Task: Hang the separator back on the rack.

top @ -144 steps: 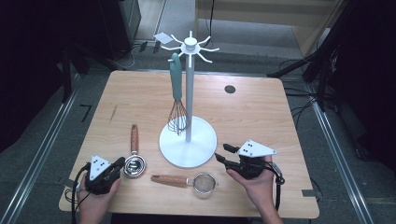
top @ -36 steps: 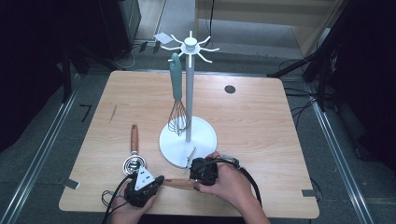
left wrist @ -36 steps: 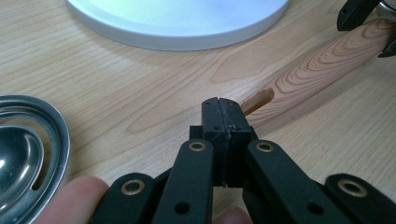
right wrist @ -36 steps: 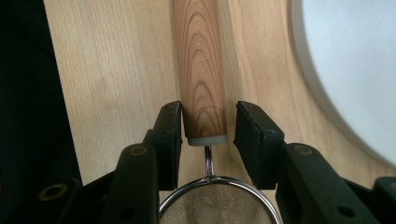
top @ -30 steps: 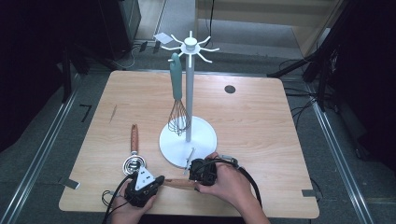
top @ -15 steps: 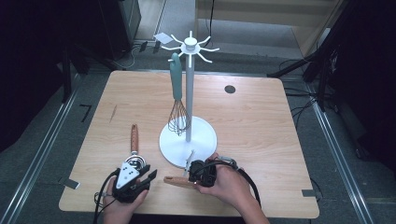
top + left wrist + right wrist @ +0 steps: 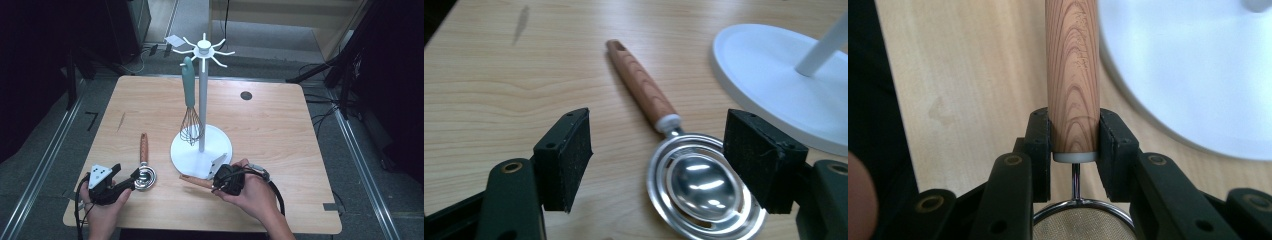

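a pale wooden counter [image 7: 280, 125] stands on grey floor [image 7: 45, 145] between metal rails, the room around it dark. the right claw [image 7: 1074, 137] clamps the wooden handle of a mesh strainer [image 7: 1072, 75] near the counter's front edge, beside the white rack base [image 7: 192, 155]. the left claw [image 7: 659, 160], jaws just opened, straddles a slotted spoon [image 7: 701, 187] lying flat, gripping nothing.

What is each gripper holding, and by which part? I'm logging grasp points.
The right gripper clamps the wooden-handled mesh strainer at the handle's end nearest the mesh. The left gripper, jaws just opening, holds nothing.
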A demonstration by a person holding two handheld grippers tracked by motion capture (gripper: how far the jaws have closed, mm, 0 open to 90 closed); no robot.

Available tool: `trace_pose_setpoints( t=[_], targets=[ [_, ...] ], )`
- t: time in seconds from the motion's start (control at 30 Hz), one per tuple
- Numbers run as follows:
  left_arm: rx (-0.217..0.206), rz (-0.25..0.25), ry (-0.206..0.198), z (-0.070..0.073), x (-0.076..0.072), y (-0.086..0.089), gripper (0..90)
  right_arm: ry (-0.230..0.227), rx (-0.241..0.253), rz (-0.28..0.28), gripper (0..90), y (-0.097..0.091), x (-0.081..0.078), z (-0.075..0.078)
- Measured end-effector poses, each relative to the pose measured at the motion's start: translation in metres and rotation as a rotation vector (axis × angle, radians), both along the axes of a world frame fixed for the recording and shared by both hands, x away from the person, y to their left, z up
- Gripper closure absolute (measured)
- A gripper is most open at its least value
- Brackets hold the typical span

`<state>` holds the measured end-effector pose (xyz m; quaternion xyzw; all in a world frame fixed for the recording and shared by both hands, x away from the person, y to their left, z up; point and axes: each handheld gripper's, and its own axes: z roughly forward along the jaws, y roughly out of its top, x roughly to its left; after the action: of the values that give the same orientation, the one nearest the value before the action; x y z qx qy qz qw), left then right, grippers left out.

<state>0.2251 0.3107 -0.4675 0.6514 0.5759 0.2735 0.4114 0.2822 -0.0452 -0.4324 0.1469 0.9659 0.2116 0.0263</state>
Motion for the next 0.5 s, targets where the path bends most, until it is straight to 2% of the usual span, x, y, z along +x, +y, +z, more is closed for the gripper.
trace_pose_setpoints(
  t=[0.17,0.23,0.27,0.33,0.4,0.5],
  targets=[
    [0.005,0.026,0.02,-0.002,0.004,0.009,25.4,-0.012,0.023,-0.027,71.4,-0.008,0.003,0.002],
    [0.027,0.055,0.044,-0.004,0.007,0.011,19.3,-0.008,0.038,-0.044,71.4,-0.012,0.004,0.004],
    [0.027,0.063,0.051,-0.005,0.008,0.012,15.7,-0.008,0.045,-0.056,71.4,-0.014,0.004,0.005],
    [0.024,0.067,0.061,-0.006,0.009,0.014,14.1,-0.025,0.069,-0.067,71.4,-0.018,0.006,0.006],
    [0.024,0.073,0.06,-0.005,0.01,0.016,13.7,-0.034,0.086,-0.098,71.4,-0.024,0.007,0.008],
    [0.021,0.078,0.059,-0.005,0.011,0.019,12.9,-0.04,0.093,-0.112,71.4,-0.027,0.008,0.009]
  ],
)
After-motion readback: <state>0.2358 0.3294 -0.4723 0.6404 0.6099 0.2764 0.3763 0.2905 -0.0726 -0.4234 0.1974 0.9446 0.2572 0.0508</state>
